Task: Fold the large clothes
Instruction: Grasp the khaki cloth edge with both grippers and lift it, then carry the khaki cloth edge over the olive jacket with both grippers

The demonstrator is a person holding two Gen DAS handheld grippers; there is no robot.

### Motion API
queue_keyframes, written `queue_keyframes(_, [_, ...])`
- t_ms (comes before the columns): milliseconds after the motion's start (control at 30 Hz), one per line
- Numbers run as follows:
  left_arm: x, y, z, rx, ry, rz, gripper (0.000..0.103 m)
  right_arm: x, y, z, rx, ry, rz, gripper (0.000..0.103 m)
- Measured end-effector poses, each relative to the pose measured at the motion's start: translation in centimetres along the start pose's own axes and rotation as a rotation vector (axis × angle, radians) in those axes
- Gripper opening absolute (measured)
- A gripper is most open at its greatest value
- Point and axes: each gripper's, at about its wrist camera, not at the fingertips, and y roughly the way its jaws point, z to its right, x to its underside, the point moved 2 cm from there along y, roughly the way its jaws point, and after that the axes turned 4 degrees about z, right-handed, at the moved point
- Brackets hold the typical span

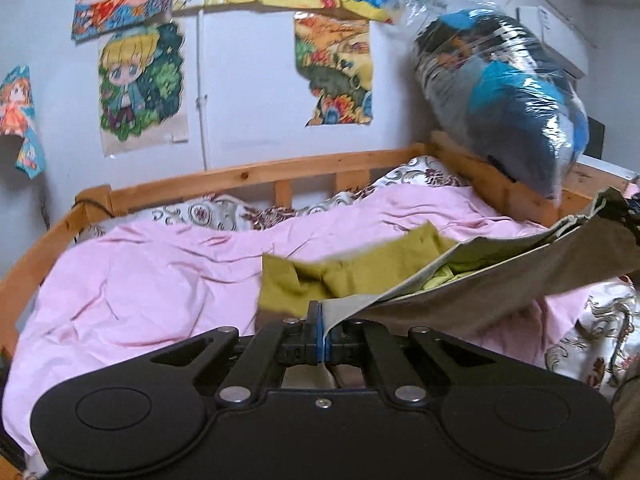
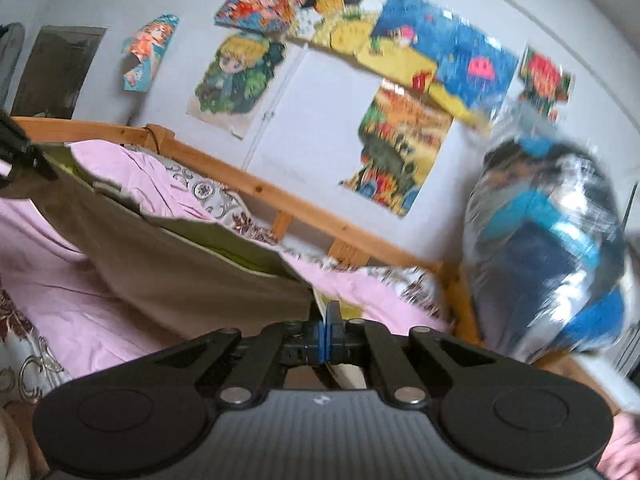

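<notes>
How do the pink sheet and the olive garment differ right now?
The pink sheet lies spread and wrinkled over the bed; the olive garment hangs lifted above it. Nothing grips the sheet; the left gripper and right gripper are each shut on an edge of the garment. Both are plain fabric.

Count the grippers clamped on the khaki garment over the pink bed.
2: the left gripper pinches one edge of the khaki garment; the right gripper pinches the opposite edge.
</notes>
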Motion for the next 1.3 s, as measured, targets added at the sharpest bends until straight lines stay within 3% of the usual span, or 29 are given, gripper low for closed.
queue_keyframes(200, [-2.4, 3.8, -0.6, -0.027, -0.024, -0.020, 0.000, -0.9, 2.1, 0.4, 0.019, -0.026, 0.022, 0.001])
queue_keyframes(333, [-4.7, 9.3, -2.7, -0.080, -0.098, -0.057, 0.000, -2.1, 8.1, 1.7, 0.019, -0.053, 0.043, 0.001])
queue_keyframes(533, [-6.3, 20.0, -5.0, -0.152, -0.079, -0.131, 0.000, -2.4, 19.3, 3.0, 0.012, -0.086, 0.027, 0.001])
queue_keyframes(667, [-5.0, 28.8, -6.0, -0.168, -0.079, -0.215, 0.000, 0.2, 27.3, 2.9, 0.017, -0.116, -0.029, 0.001])
queue_keyframes(833, [-1.6, 36.6, -7.4, -0.161, -0.190, -0.301, 0.000, 5.4, 36.0, 1.9, -0.001, -0.124, -0.121, 0.002])
queue_keyframes(967, [0.8, 39.5, -7.8, -0.144, -0.206, -0.337, 0.001, 9.3, 39.6, 1.1, -0.021, -0.110, -0.183, 0.002])
queue_keyframes(1133, [2.2, 41.0, -8.0, -0.121, -0.164, -0.346, 0.002, 12.3, 41.6, 0.7, -0.053, -0.092, -0.193, 0.010])
queue_keyframes(1300, [2.2, 41.8, -8.6, -0.098, -0.183, -0.372, 0.004, 12.7, 42.5, 2.0, -0.063, -0.020, -0.163, 0.031])
